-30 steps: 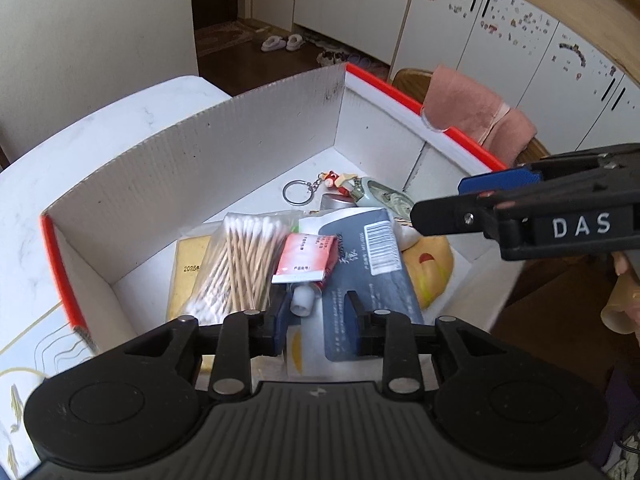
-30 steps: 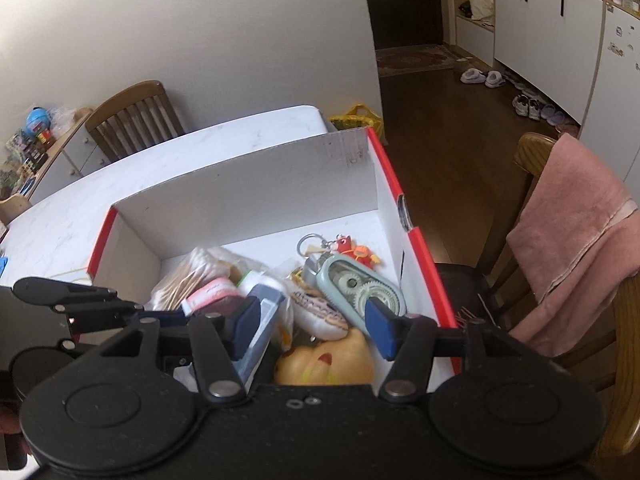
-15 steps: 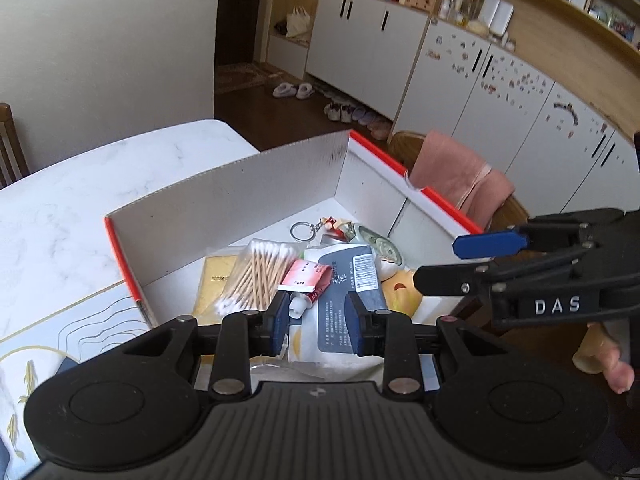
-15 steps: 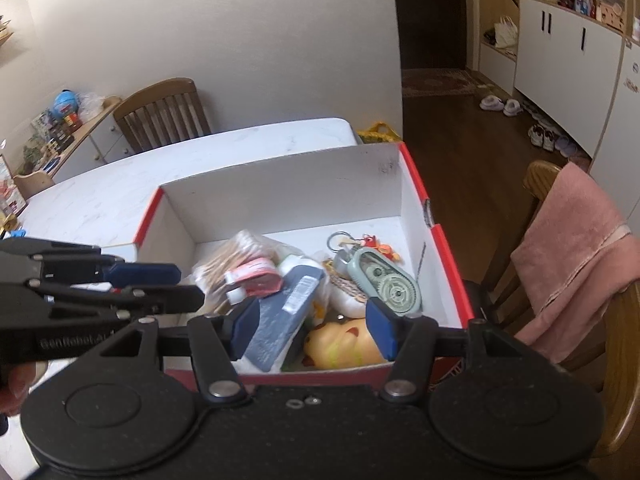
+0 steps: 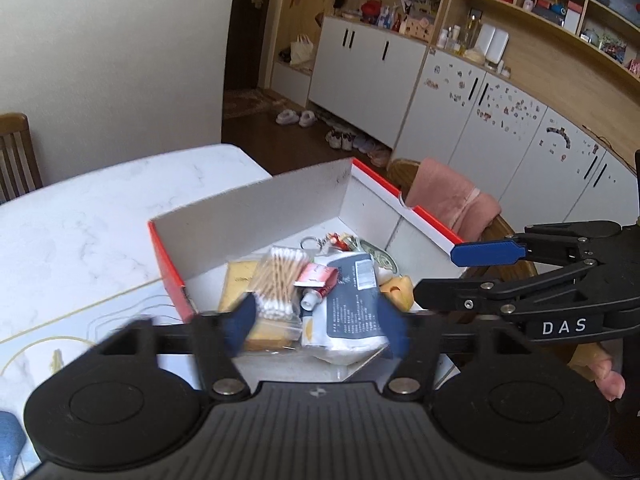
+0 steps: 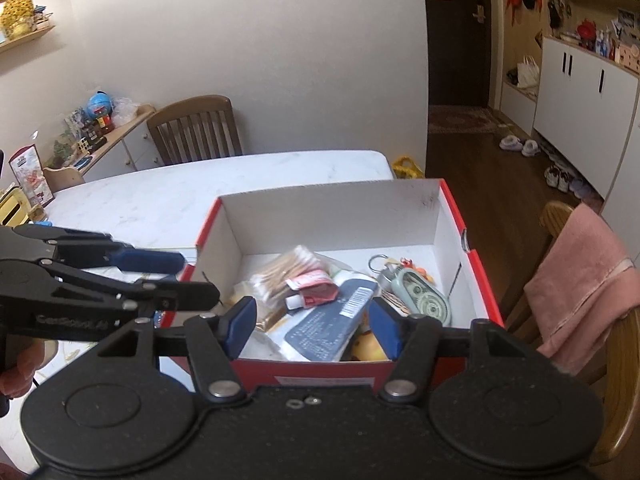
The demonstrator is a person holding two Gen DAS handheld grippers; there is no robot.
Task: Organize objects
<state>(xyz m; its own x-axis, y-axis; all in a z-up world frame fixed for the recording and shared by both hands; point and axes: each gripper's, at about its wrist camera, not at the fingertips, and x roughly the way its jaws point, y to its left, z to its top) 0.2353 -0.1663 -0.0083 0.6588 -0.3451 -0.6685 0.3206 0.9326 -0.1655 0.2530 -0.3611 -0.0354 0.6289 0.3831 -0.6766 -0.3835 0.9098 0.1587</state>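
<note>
A red and white cardboard box [image 5: 256, 216] [image 6: 332, 204] stands on the white marble table [image 5: 92, 208]. It holds a bag of cotton swabs [image 5: 278, 276] [image 6: 288, 272], a red tube [image 5: 316, 280], a dark blue pouch [image 5: 354, 300] [image 6: 332, 320], a yellow toy [image 5: 398, 288], a keyring [image 6: 378, 262] and a green tape dispenser [image 6: 420, 296]. My left gripper [image 5: 316, 328] is open and empty above the box's near side. My right gripper [image 6: 312, 330] is open and empty above the box's front wall.
A wooden chair with a pink towel [image 6: 580, 284] [image 5: 452, 196] stands right of the box. Another wooden chair [image 6: 196, 128] stands behind the table. A low shelf with toys [image 6: 92, 120] lines the left wall. White cabinets [image 5: 480, 120] and shoes [image 5: 296, 116] are farther off.
Both grippers have pulled up and back from the box. The left gripper's fingers have spread from nearly closed to wide open. The objects in the box have not moved.
</note>
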